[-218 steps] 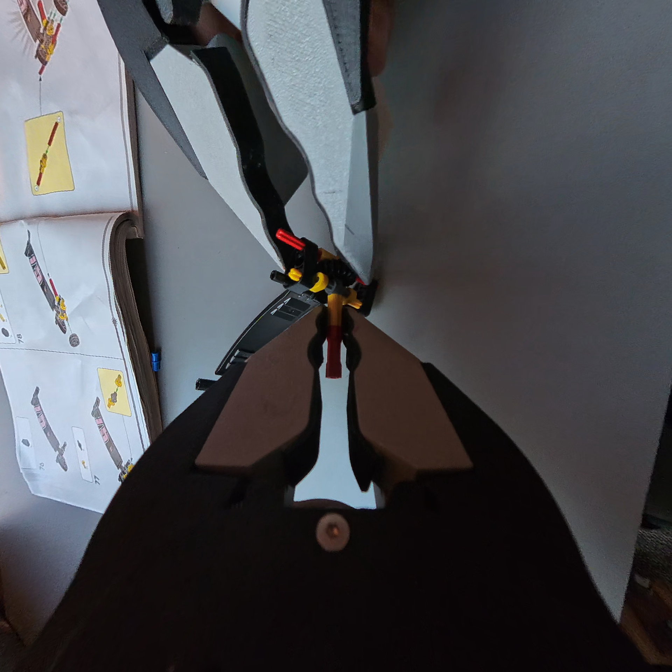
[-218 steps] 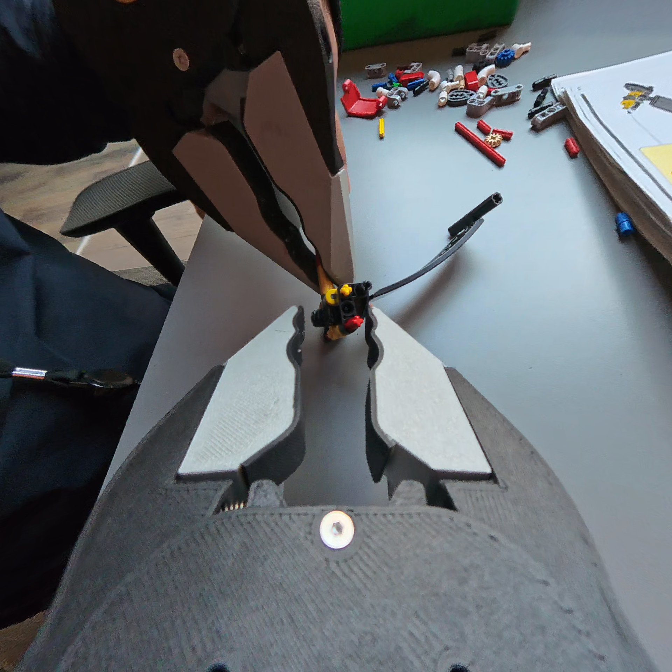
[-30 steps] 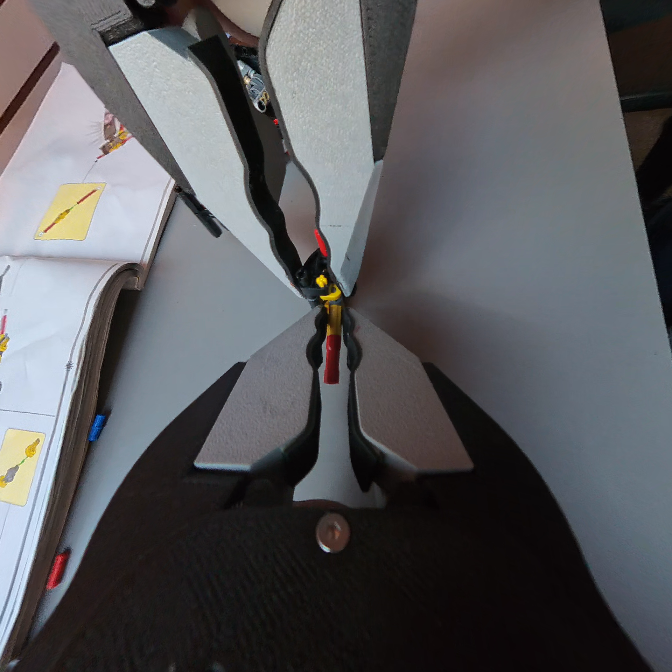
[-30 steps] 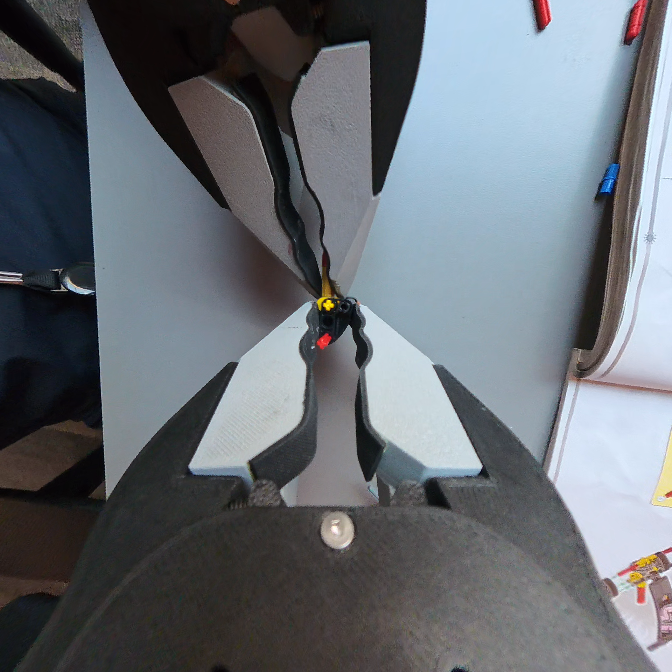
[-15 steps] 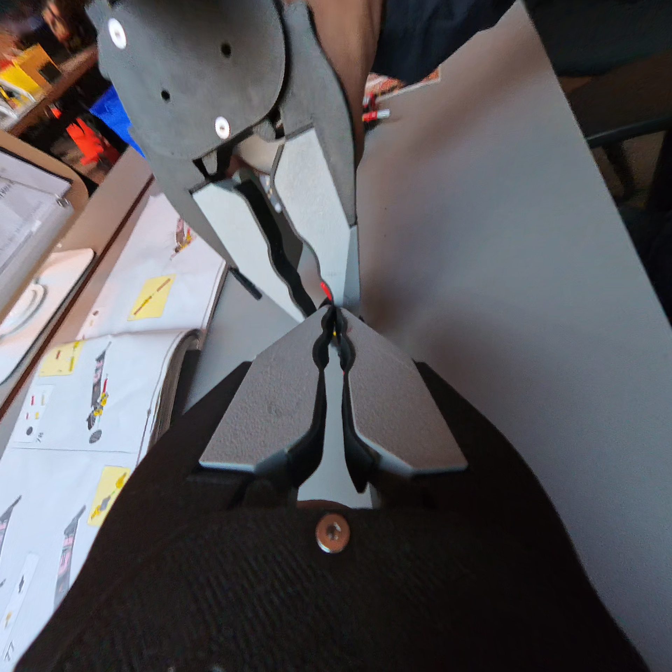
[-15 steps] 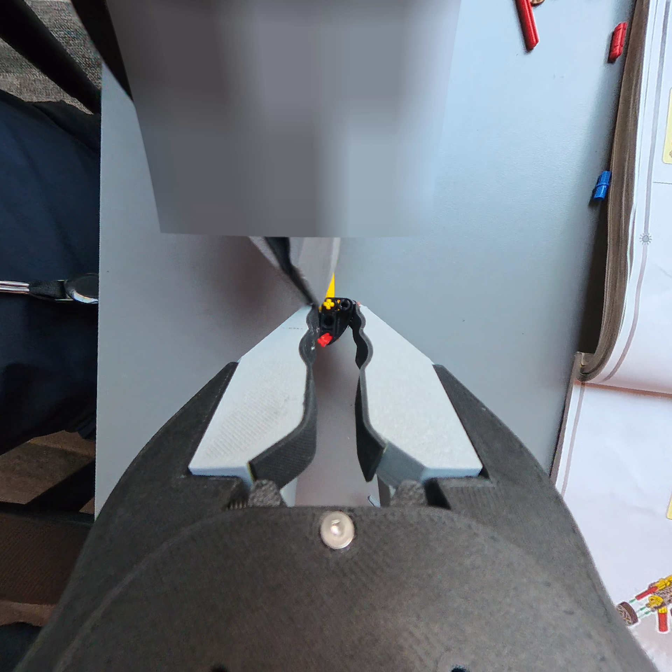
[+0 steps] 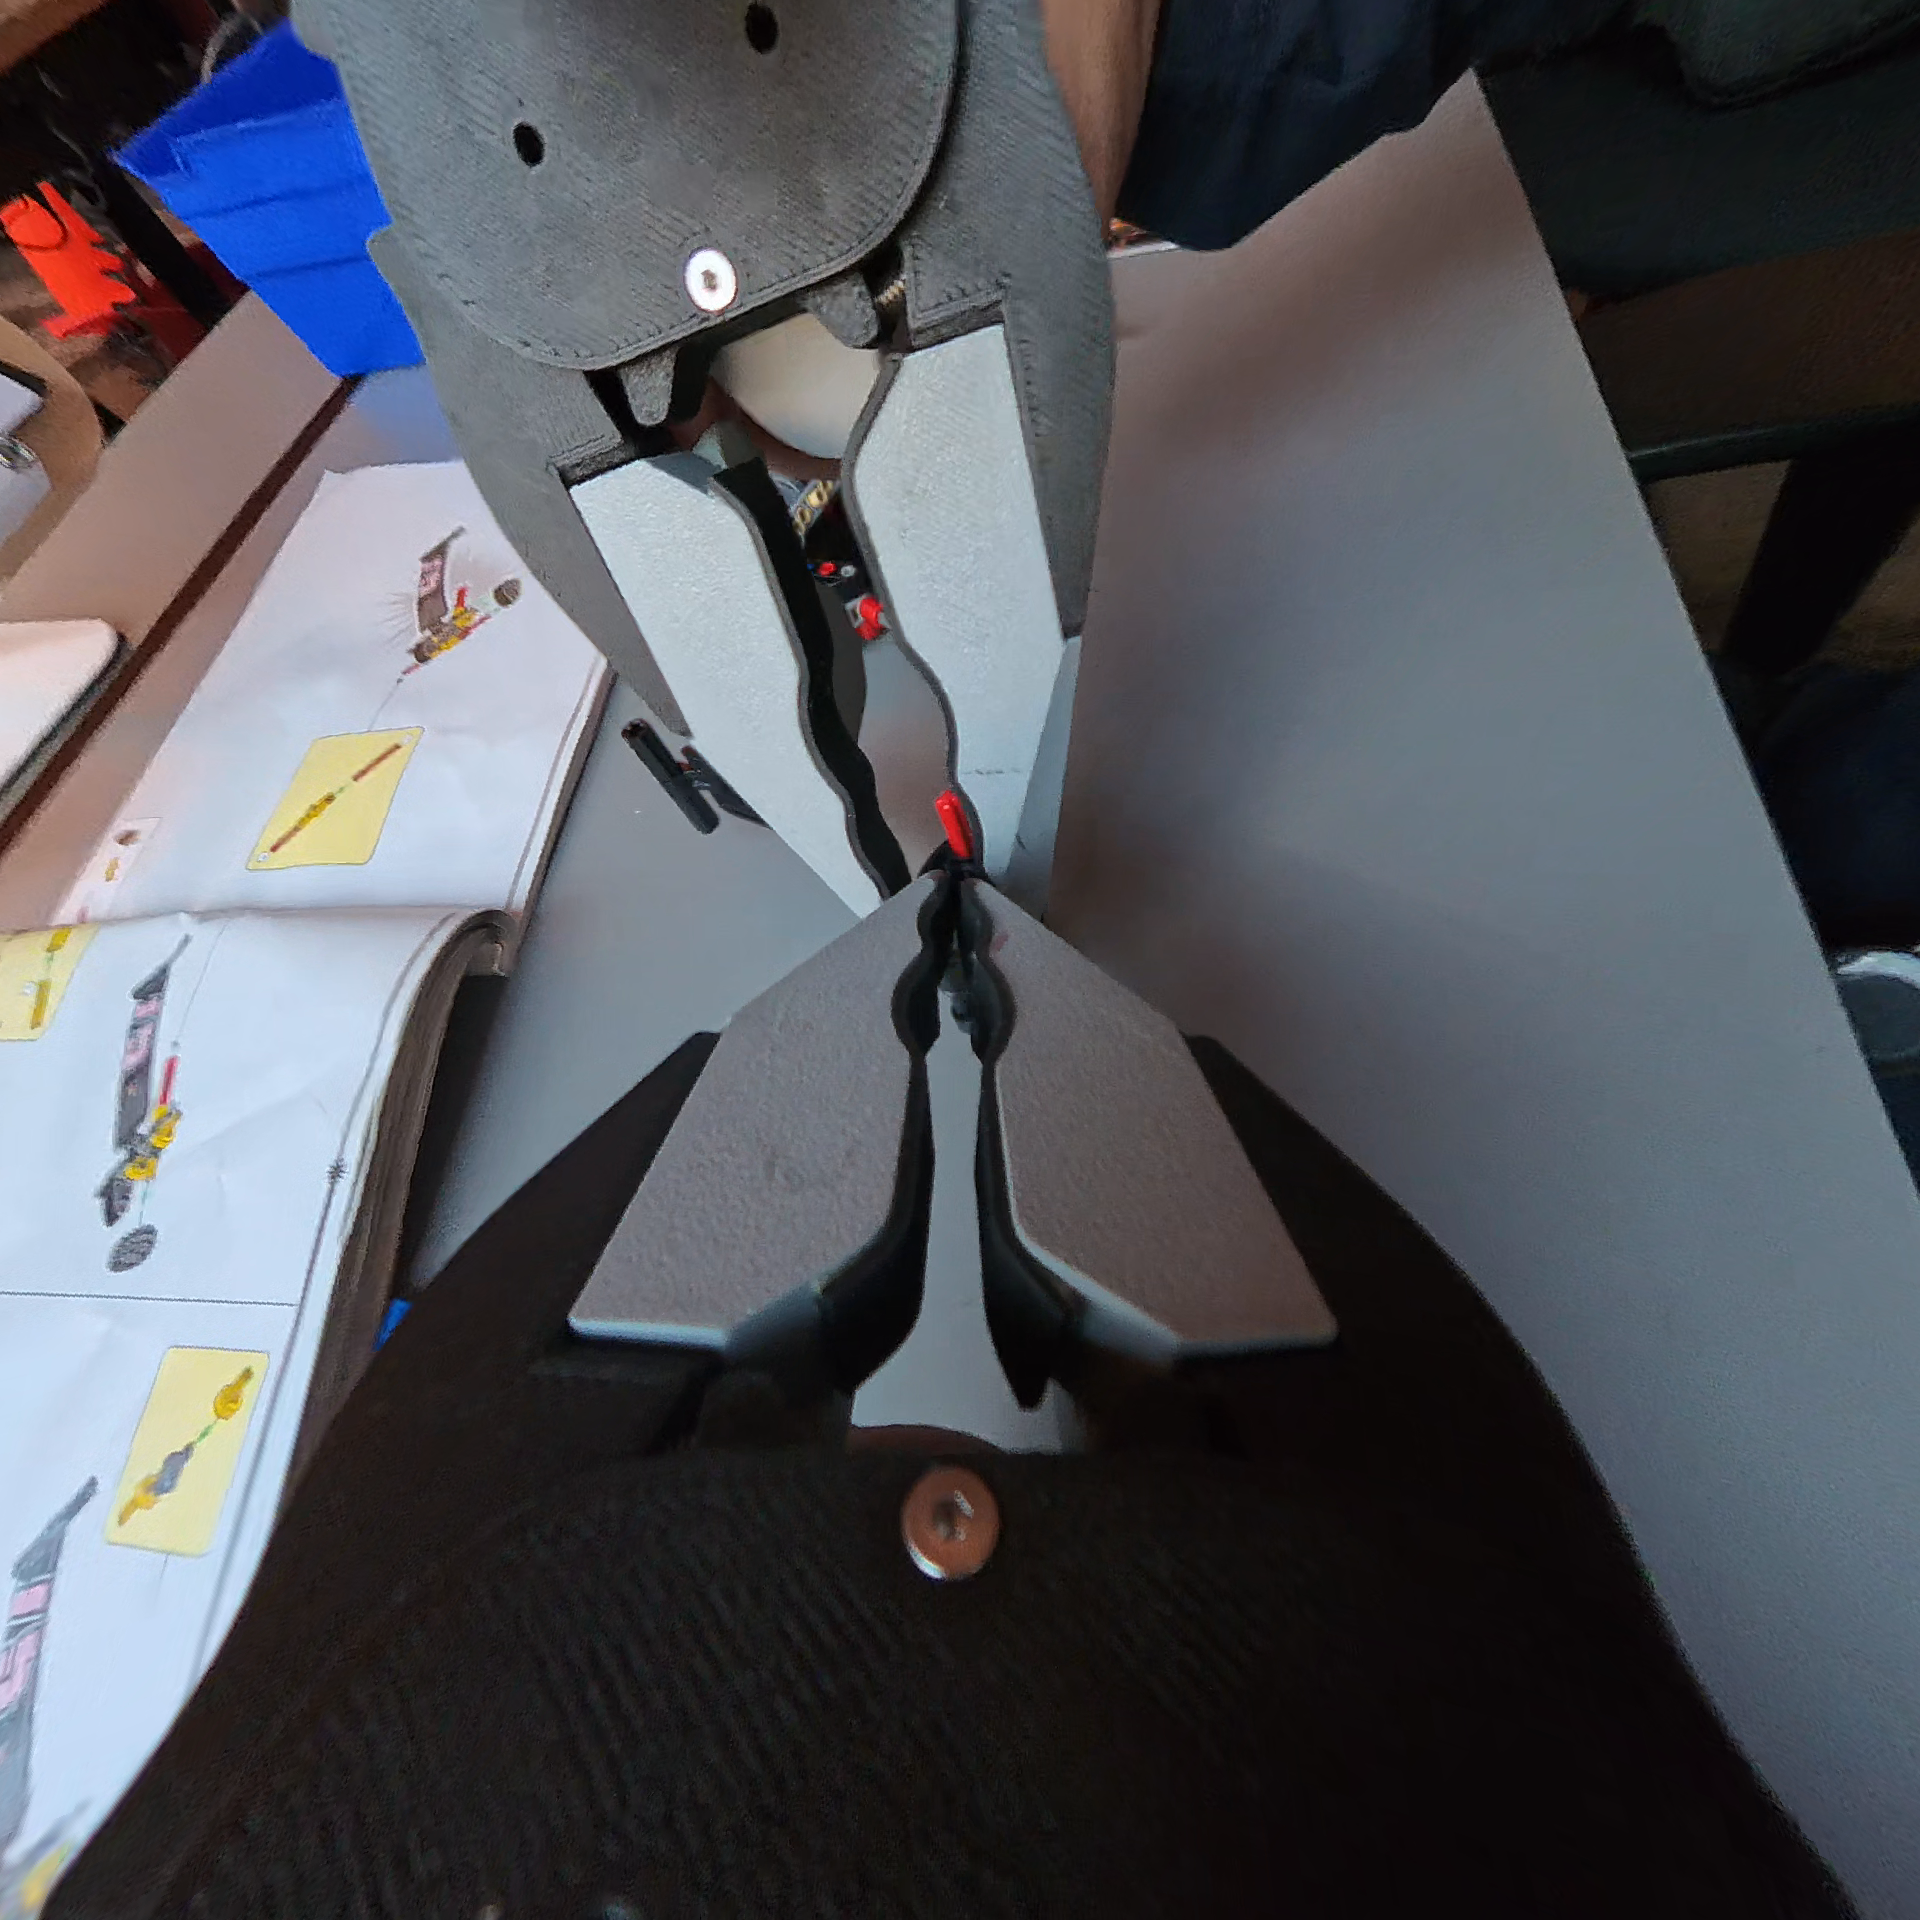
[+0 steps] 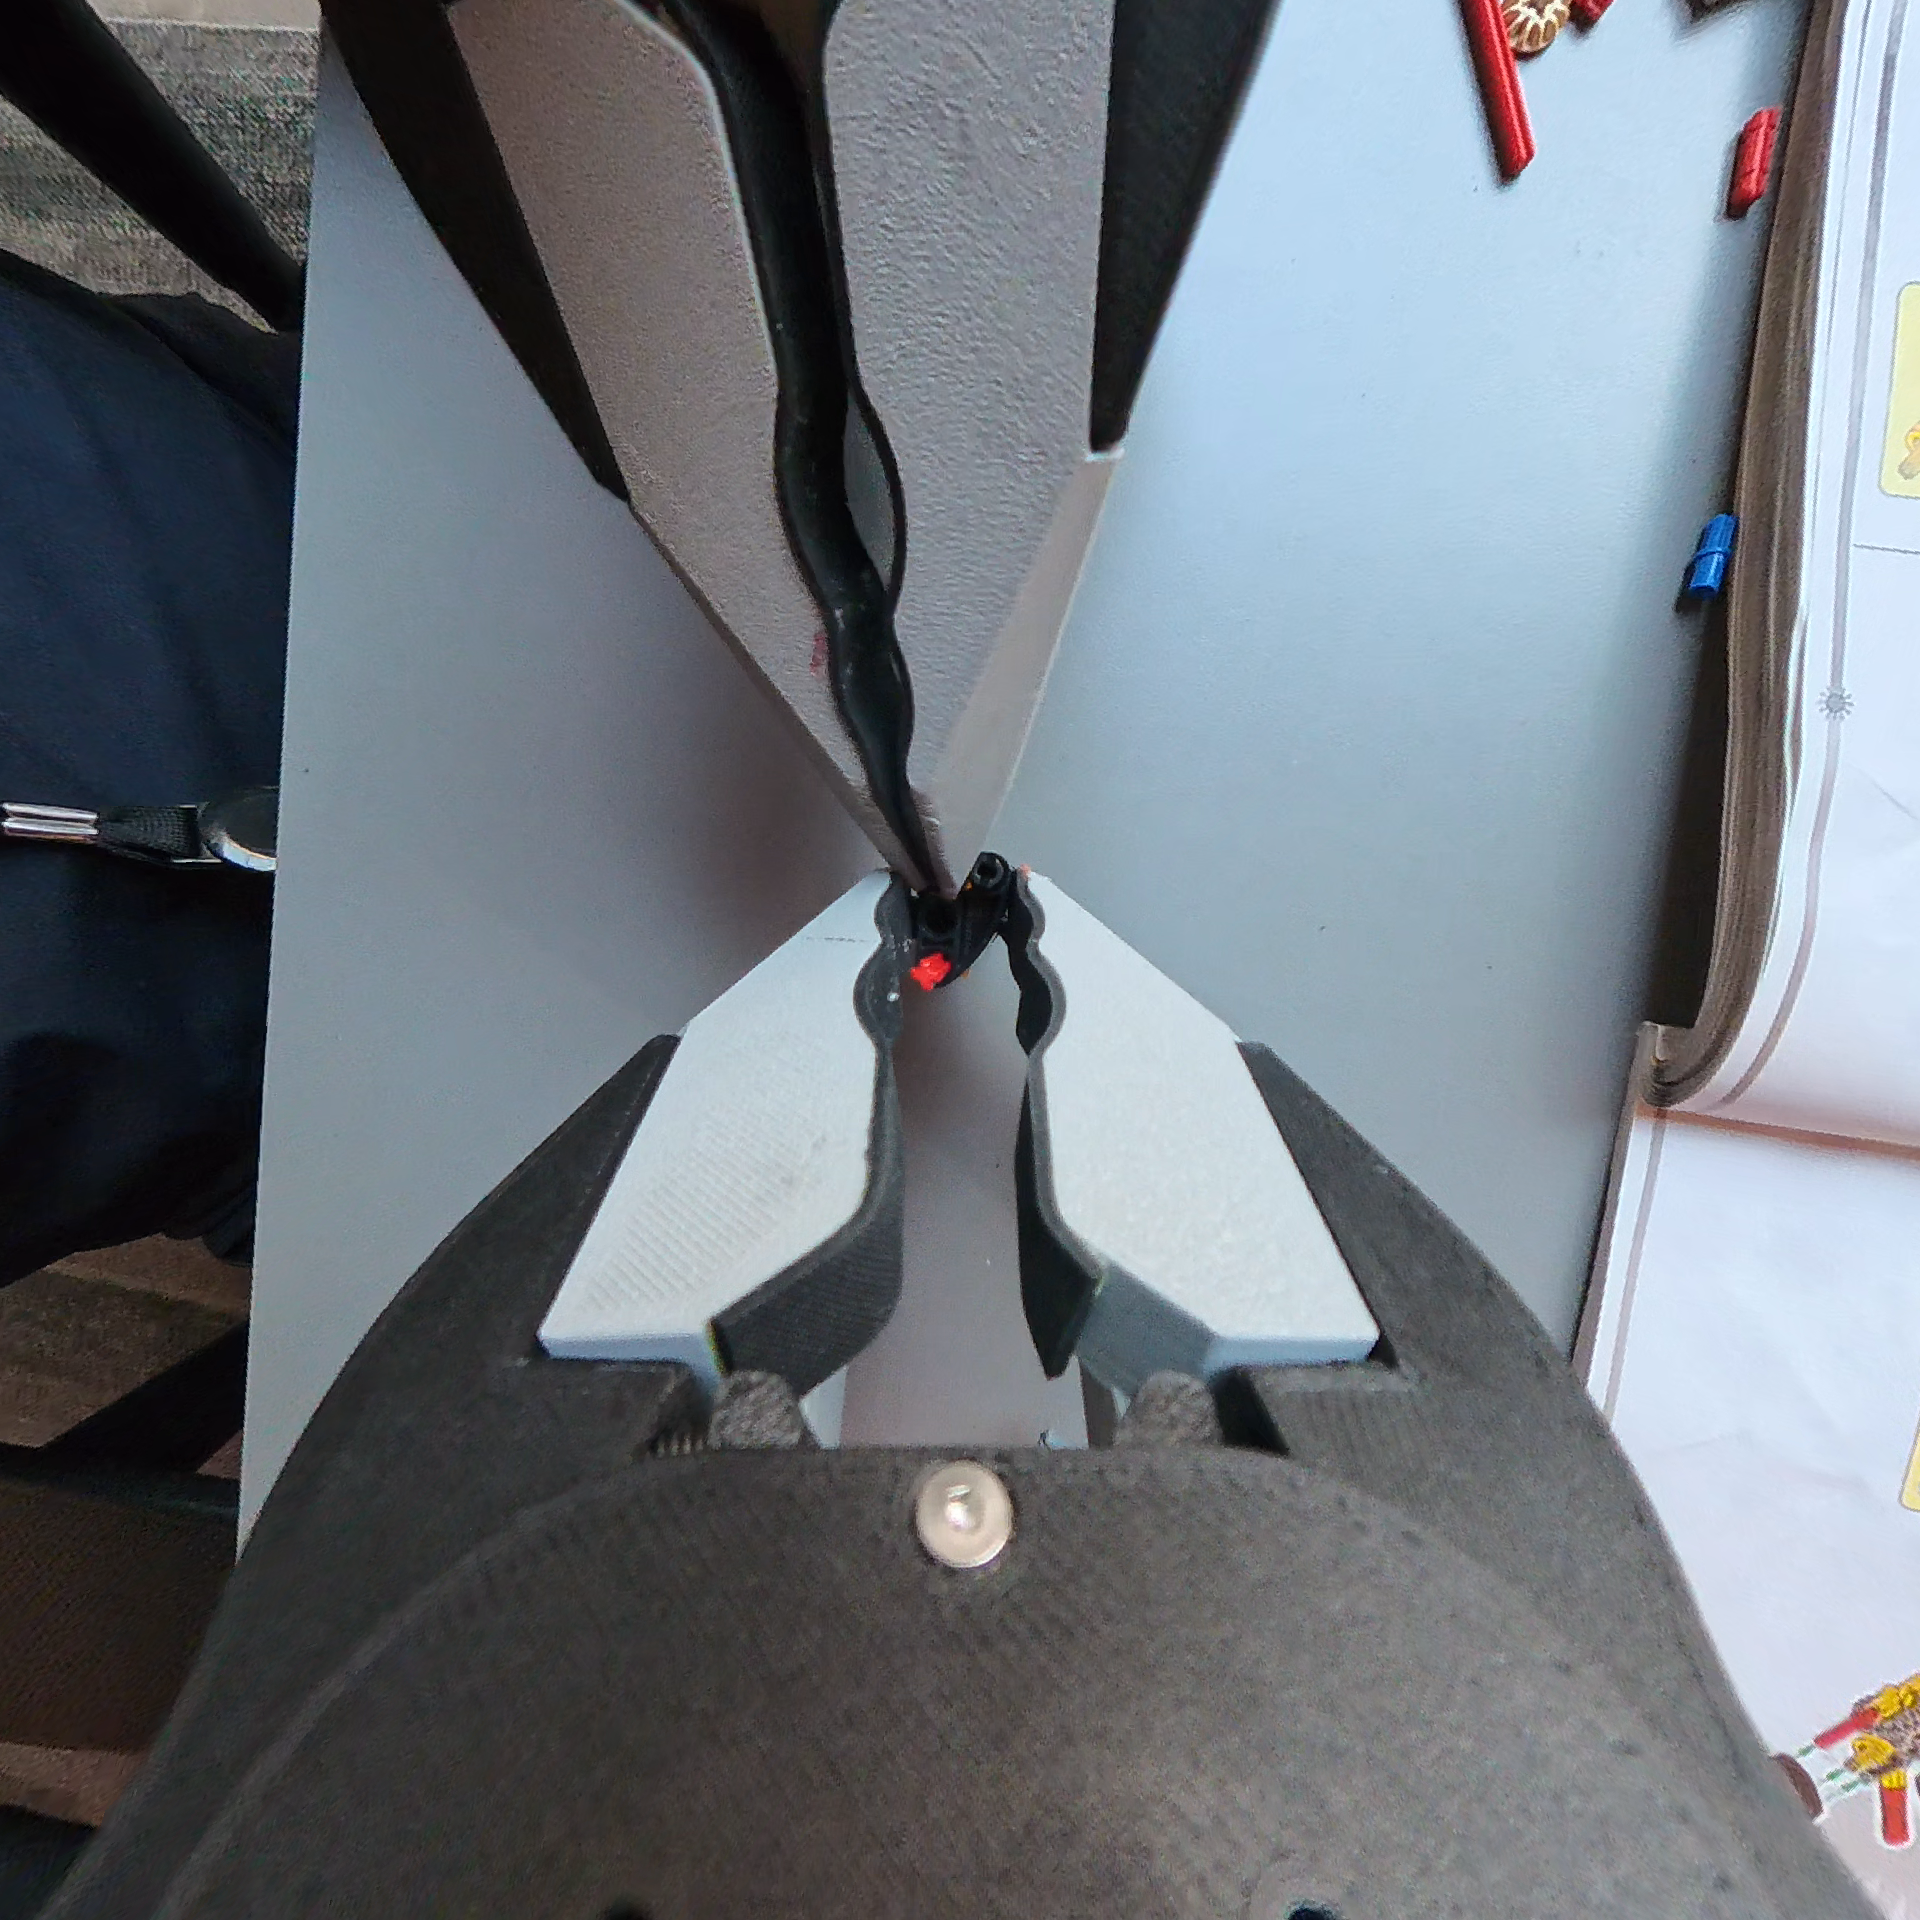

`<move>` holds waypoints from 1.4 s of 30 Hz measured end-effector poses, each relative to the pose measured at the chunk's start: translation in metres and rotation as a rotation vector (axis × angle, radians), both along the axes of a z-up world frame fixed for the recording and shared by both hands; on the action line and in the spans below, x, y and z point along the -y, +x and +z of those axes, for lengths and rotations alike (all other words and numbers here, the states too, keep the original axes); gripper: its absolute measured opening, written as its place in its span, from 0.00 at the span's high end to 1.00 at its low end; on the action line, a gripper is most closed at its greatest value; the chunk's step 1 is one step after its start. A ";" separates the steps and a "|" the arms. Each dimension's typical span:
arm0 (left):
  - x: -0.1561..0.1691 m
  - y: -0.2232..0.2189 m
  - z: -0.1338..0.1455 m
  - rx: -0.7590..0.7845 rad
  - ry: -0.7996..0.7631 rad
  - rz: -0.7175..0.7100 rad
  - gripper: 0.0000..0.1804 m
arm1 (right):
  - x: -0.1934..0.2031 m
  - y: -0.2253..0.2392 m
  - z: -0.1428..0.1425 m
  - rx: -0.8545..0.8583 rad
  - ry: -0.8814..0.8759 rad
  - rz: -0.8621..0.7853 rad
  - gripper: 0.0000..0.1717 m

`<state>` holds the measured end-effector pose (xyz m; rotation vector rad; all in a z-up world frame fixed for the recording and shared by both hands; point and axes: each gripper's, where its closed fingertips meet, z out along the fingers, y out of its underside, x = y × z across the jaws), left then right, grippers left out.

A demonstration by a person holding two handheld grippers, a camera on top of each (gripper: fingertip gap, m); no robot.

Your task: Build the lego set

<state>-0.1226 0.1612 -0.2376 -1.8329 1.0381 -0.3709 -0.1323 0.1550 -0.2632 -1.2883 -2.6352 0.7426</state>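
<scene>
My right gripper is shut on a small black brick assembly with a red pin, held above the grey table. In the left wrist view the right gripper comes down from above, and the red pin sticks up between its fingers. My left gripper is shut, and its tips meet the assembly head-on. In the right wrist view the left gripper shows with its pads pressed together against the black piece. I see nothing between the left pads.
An open instruction booklet lies left of the grippers and also shows in the right wrist view. A long black part lies beside it. A blue pin and red pieces lie by the booklet. A blue bin stands behind. The grippers are tip to tip, or close to it.
My left pads have closed fully. The red and yellow axle that lay between them a second ago no longer shows. The left view has tilted up. The right gripper keeps its hold.
</scene>
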 end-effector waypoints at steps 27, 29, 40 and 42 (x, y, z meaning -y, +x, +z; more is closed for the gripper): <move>0.002 -0.004 -0.009 -0.097 -0.248 0.070 1.00 | 0.002 -0.007 -0.005 -0.103 0.003 -0.060 0.89; 0.000 -0.004 -0.009 -0.120 -0.267 0.077 1.00 | 0.000 -0.007 -0.005 -0.118 -0.036 -0.085 0.89; -0.009 -0.003 -0.008 -0.083 -0.278 0.115 1.00 | -0.003 -0.004 0.002 -0.314 -0.219 -0.186 0.76; -0.009 -0.003 -0.008 -0.098 -0.281 0.112 1.00 | -0.008 -0.001 0.004 -0.370 -0.226 -0.214 0.73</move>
